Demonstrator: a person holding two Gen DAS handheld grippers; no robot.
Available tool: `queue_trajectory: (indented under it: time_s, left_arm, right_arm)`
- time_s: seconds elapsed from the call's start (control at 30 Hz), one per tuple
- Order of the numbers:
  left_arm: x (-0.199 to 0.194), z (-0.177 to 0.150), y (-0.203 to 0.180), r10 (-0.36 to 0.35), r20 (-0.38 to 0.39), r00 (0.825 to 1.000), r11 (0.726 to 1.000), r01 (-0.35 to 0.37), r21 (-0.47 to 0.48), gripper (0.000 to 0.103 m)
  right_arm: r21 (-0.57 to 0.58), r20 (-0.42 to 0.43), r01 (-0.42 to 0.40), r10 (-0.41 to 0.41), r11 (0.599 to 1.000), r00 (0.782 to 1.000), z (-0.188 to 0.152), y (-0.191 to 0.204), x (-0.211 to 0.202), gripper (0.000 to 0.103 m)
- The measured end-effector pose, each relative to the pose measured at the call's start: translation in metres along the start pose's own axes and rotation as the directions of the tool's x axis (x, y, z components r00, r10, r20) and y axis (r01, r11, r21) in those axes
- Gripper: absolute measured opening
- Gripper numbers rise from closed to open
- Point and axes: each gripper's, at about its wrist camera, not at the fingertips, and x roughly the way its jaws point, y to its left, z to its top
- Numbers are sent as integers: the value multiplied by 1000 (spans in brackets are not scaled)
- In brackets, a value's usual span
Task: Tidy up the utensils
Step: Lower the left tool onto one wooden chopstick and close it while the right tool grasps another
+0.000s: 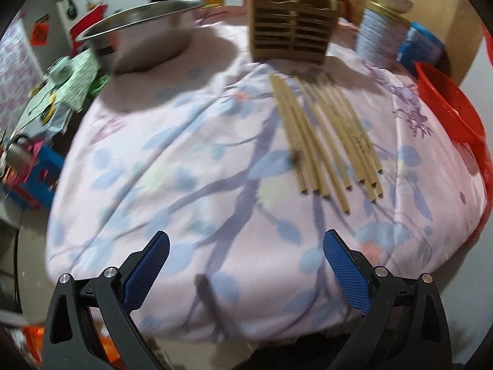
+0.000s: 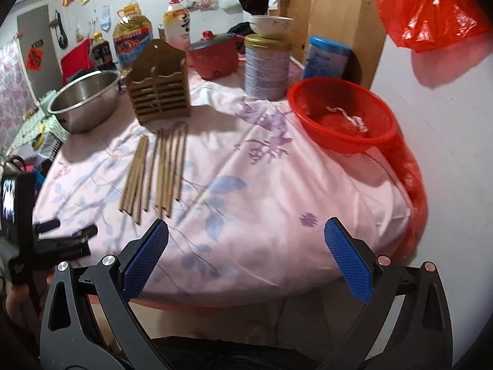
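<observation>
Left gripper [image 1: 246, 248] jaws wide apart, holding nothing, right gripper [image 2: 246, 237] likewise spread and empty, roughly nine chopsticks [image 2: 155, 171] lying loose on pink tablecloth [image 2: 262, 185] at eleven o'clock, one wooden holder [image 2: 158, 94] just beyond, one steel bowl [image 2: 84, 104], one red basket [image 2: 342, 114].

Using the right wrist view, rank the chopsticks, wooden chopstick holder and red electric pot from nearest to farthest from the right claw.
1. Chopsticks: lying on the cloth, ahead-left of the right claw.
2. Wooden chopstick holder: upright just behind them.
3. Red electric pot: at the table's far edge.
</observation>
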Motion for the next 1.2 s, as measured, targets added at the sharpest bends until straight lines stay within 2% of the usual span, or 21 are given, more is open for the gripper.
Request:
queue_trajectory:
  time_s: [0.03, 0.27, 0.53, 0.67, 0.83, 0.93, 1.0, 1.07, 1.13, 1.17, 1.2]
  left_arm:
    - [3, -5, 1, 6, -51, 999, 1000, -5, 13, 97]
    - [42, -6, 1, 40, -171, 984, 998, -31, 58, 92]
    - [57, 5, 9, 69, -144, 987, 994, -57, 89, 94]
    - [60, 15, 27, 88, -138, 987, 996, -86, 22, 92]
    - [50, 12, 39, 83, -131, 988, 997, -82, 13, 80]
    - [45, 10, 37, 81, -109, 991, 997, -79, 24, 74]
    - [45, 9, 32, 84, -97, 992, 996, -82, 18, 67]
    - [45, 12, 27, 98, -93, 991, 995, -97, 21, 62]
    - [50, 16, 24, 121, -107, 987, 993, -121, 9, 61]
    - [50, 18, 23, 133, -121, 984, 991, -134, 0, 61]
    - [50, 19, 23, 148, -129, 981, 989, -150, -2, 61]
  right_arm:
    - [-1, -2, 25, -25, 1000, 1000, -1, -5, -3, 97]
    - [66, -11, 136, -135, 989, 991, -6, -40, -13, 97]
    - [75, -37, 182, -180, 980, 983, -10, -41, -13, 97]
    - [68, -55, 165, -162, 984, 985, -13, -32, -9, 97]
    - [7, -53, 74, -73, 997, 996, -14, -10, 9, 93]
    - [-62, -36, -19, 17, 998, 999, -7, 4, 35, 85]
    - [-105, -42, -81, 77, 991, 996, -2, 12, 51, 75]
    - [-151, -77, -178, 168, 972, 983, 6, 23, 79, 69]
    - [-125, -153, -304, 284, 944, 946, 21, 31, 112, 57]
    - [-139, -154, -348, 327, 927, 932, 28, 37, 127, 54]
    - [-162, -146, -349, 327, 923, 934, 30, 40, 133, 54]
